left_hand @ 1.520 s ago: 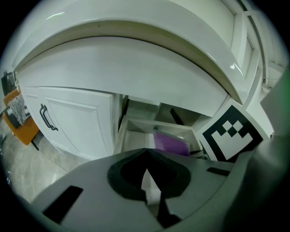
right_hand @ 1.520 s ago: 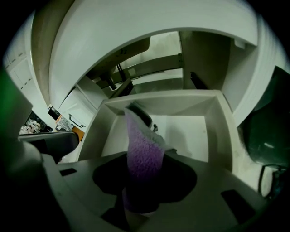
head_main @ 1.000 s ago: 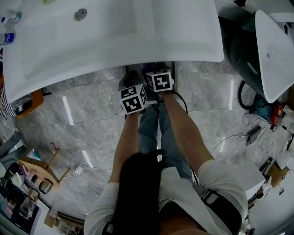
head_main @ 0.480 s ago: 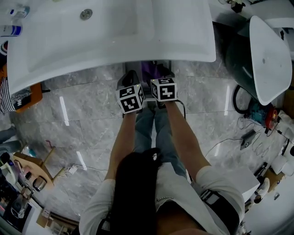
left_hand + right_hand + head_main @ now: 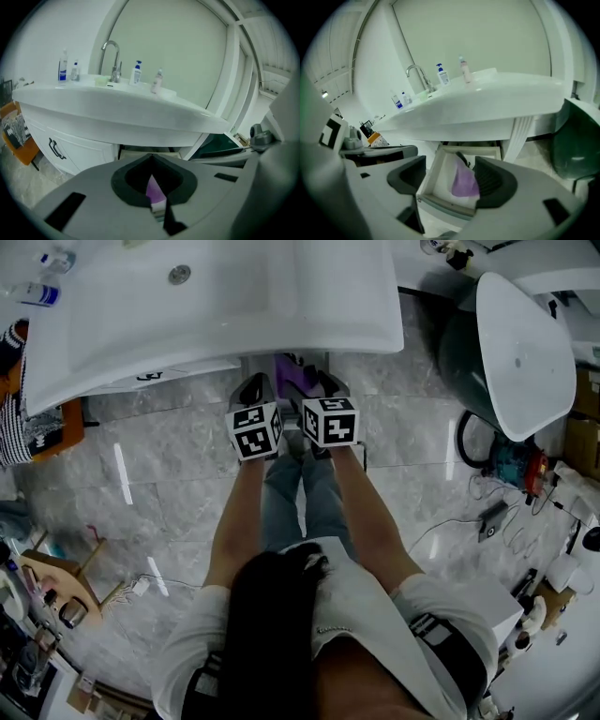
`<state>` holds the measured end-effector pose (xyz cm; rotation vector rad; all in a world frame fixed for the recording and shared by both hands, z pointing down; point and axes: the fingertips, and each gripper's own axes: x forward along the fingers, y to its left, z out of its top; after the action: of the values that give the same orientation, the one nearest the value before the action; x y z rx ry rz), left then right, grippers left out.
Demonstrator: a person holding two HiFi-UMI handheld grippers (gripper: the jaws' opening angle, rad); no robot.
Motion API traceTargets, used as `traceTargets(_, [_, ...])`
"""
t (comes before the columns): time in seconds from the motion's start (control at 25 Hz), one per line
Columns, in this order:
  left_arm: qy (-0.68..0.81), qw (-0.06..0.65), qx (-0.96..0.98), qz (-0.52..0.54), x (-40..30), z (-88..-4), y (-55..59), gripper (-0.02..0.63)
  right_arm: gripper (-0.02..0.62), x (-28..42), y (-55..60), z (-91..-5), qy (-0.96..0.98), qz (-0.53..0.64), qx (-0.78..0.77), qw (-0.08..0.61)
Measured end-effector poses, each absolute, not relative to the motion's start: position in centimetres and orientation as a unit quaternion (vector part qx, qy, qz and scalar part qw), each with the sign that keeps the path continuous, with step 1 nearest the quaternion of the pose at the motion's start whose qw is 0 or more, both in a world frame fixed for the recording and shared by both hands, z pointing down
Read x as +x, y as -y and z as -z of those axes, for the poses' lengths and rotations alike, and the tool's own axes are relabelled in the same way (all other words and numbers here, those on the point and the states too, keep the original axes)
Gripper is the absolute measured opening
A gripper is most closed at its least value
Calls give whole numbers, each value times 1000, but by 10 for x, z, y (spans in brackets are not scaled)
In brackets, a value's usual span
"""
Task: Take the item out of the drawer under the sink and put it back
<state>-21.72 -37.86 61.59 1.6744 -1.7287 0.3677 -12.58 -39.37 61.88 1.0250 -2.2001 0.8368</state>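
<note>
Two tools reach forward side by side below the sink [image 5: 216, 296], each on a nearly straight forearm; the person looks down over both arms. The left forearm [image 5: 234, 512] and right forearm [image 5: 370, 512] run almost parallel, close together, with the marker cubes facing up just short of the sink's front edge.

The left tool [image 5: 151, 157] points at the cabinet under the basin, and its jaw tips meet. A thin purple sliver shows through the slit behind them. I cannot tell whether they pinch anything.

The right tool [image 5: 449, 171] stands with its jaws well apart and nothing between them, aimed down into the open drawer [image 5: 429, 180]. The purple item [image 5: 465, 183] lies inside that drawer, toward its right side and close by the right jaw. In the head view the purple item [image 5: 284, 374] sits between the two tools, just under the sink's rim.

A faucet [image 5: 111, 58] and small bottles stand on the sink top.
</note>
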Motion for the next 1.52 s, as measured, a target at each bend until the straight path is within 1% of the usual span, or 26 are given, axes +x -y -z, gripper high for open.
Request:
traceTargets(0.2, [661, 327, 663, -126, -211, -574, 374, 3, 331, -127, 387, -568, 833, -311, 396, 231])
traceTargets(0.4, [653, 289, 691, -110, -198, -528, 377, 3, 324, -134, 393, -523, 855, -284, 376, 215])
traceTargets(0.52, [657, 280, 693, -97, -198, -504, 374, 3, 275, -136, 394, -498, 865, -257, 374, 215])
traceTargets(0.68, [669, 261, 692, -69, -204, -468, 374, 3, 179, -135, 395, -463, 875, -229, 379, 193])
traceTargets(0.96, [678, 220, 701, -32, -192, -415, 365, 3, 74, -118, 386, -422, 878, -186, 410, 163])
traceTargets(1.0, [675, 216, 705, -32, -187, -411, 364, 3, 51, -115, 384, -417, 878, -179, 414, 160])
traceTargets(1.08, [671, 208, 711, -35, -179, -406, 360, 3, 29, -112, 380, -406, 882, -166, 416, 148])
traceTargets(1.28, [669, 194, 717, -29, -168, -394, 357, 3, 15, -108, 375, -382, 888, -132, 423, 126])
traceTargets(1.52, [670, 185, 719, -19, -173, -387, 356, 3, 15, -109, 373, -380, 887, -132, 424, 128])
